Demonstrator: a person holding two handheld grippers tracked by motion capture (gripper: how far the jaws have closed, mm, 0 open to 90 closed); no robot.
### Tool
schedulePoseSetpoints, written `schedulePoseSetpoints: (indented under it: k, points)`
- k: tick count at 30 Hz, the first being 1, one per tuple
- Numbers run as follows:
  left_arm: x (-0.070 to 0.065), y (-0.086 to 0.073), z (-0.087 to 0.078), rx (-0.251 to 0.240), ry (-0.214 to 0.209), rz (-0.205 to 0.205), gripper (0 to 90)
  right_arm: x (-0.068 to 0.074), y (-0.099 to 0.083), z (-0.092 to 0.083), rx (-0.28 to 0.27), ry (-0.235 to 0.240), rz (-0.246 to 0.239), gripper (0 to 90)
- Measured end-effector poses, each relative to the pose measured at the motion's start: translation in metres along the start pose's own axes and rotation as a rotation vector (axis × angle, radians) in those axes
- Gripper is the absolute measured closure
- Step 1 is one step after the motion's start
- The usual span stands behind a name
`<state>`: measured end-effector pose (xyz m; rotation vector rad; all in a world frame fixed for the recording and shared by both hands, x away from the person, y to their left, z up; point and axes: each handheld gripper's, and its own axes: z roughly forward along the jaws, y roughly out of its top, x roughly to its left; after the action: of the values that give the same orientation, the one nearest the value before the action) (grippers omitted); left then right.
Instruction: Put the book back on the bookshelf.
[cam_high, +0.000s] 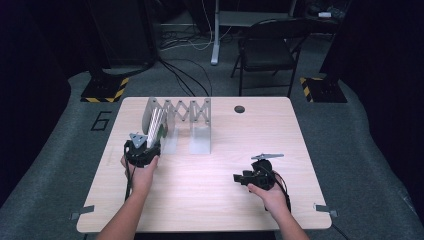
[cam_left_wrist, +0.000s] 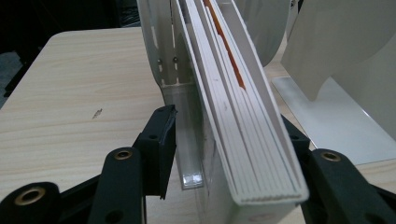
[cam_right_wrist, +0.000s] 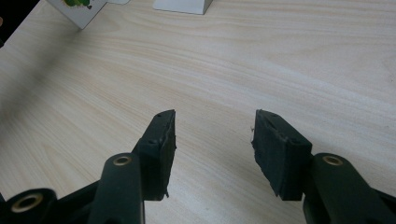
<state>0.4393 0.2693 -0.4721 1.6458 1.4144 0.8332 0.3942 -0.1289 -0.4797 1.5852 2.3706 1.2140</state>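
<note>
the book (cam_left_wrist: 243, 116) stands on edge in the leftmost slot of the expanding rack (cam_high: 192, 112), at the desk's (cam_high: 210, 185) back left, long axis running away from the left tool (cam_high: 142, 150). that tool's jaws bracket it with the left pad clear, released. unsupported, it could lean and tip sideways. the right tool (cam_right_wrist: 212, 140) rests open, empty.

Lab: hazard-striped stand bases (cam_high: 105, 89), floor cables (cam_high: 185, 75), dark curtains.

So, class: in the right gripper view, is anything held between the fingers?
No: the right gripper has its fingers apart over the bare table, with nothing between them.
</note>
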Motion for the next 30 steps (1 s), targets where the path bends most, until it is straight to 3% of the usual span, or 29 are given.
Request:
schedulePoseSetpoints:
  k: [9, 10, 20, 26, 30]
  points:
    - [0.001, 0.0, -0.006, 0.013, -0.004, 0.008, 46.4, -0.002, 0.0, 0.0, -0.011, -0.001, -0.015, 48.9]
    - [0.001, 0.0, -0.006, 0.019, -0.007, 0.008, 45.5, -0.001, 0.0, -0.001, -0.005, 0.0, 0.002, 48.9]
    - [0.0, 0.002, -0.012, 0.03, -0.016, 0.003, 41.1, -0.001, 0.0, -0.001, -0.004, 0.0, 0.005, 48.9]
    - [0.003, 0.004, -0.022, 0.032, -0.024, -0.007, 37.2, -0.001, 0.0, -0.001, -0.001, -0.001, 0.009, 48.9]
    - [0.005, 0.004, -0.028, 0.021, -0.051, -0.036, 36.1, -0.002, 0.0, -0.002, -0.008, -0.004, 0.007, 48.9]
